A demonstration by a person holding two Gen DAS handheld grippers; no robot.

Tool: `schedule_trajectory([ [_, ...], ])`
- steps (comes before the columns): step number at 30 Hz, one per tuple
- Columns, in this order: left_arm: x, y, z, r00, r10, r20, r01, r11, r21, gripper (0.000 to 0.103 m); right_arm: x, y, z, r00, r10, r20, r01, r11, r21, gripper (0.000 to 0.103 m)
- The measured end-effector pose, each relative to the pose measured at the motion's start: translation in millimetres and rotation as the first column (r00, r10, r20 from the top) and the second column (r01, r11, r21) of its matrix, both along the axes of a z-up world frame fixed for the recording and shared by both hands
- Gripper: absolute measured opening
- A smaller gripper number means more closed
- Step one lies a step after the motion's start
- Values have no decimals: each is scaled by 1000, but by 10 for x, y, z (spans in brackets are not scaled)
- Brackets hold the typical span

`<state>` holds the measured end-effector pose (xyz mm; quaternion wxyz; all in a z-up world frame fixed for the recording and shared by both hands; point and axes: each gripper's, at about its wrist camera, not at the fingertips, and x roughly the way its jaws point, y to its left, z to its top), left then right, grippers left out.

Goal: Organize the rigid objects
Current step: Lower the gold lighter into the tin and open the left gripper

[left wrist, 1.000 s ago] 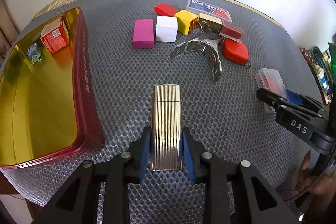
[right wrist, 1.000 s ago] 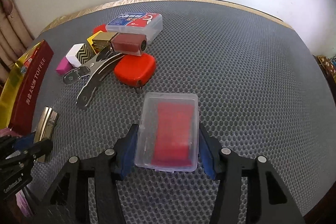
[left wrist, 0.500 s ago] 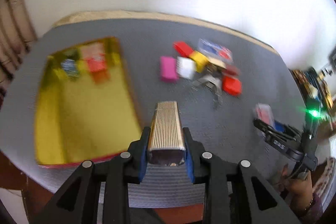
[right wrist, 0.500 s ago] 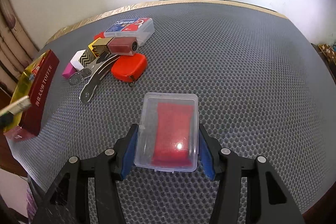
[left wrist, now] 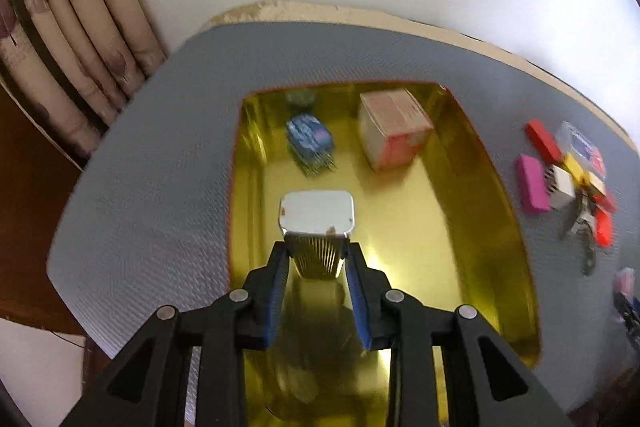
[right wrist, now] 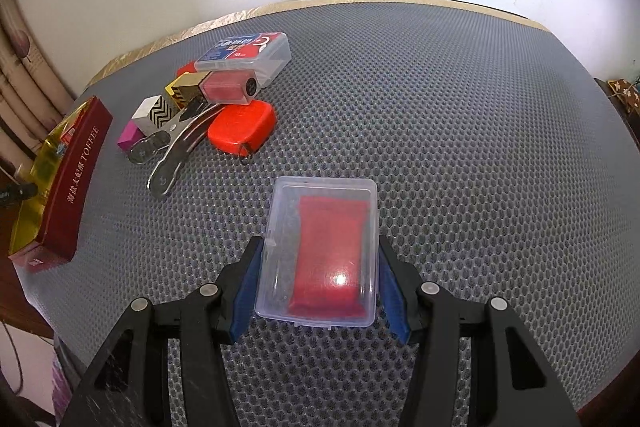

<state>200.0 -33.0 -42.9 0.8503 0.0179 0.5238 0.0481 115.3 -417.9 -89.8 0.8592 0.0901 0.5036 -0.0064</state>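
Now the left gripper point(left wrist: 316, 269) hung over the gold tin point(left wrist: 496, 187) w/ jaws clamped on the ribbed metal case point(left wrist: 317, 217); next: lower, release. Right gripper point(right wrist: 318, 281) gripped the clear box point(right wrist: 320, 251), right of tin.

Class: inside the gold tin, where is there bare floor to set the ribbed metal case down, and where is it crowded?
Bare floor runs across the gold tin's middle and near end, below the ribbed metal case. The far end is crowded by the blue packet and the red-and-white box.
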Motion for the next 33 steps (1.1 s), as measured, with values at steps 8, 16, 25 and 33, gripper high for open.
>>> schedule_trajectory([
  [8, 203, 57, -7, 1000, -26, 12, 26, 1000, -11, 30, 53, 7, -7, 1000, 11, 3, -11, 1000, -23, 51],
  [16, 353, 141, 37, 999, -38, -6, 38, 999, -24, 33, 63, 22, -6, 1000, 18, 6, -18, 999, -33, 51],
  [25, 260, 207, 456, 992, 21, 123, -26, 999, 36, 40, 57, 29, -11, 1000, 25, 9, -25, 999, -38, 52],
  [33, -364, 309, 564, 982, 81, 171, -69, 995, -73, 40, 35, 29, 0, 1000, 29, 11, -28, 999, -38, 51],
])
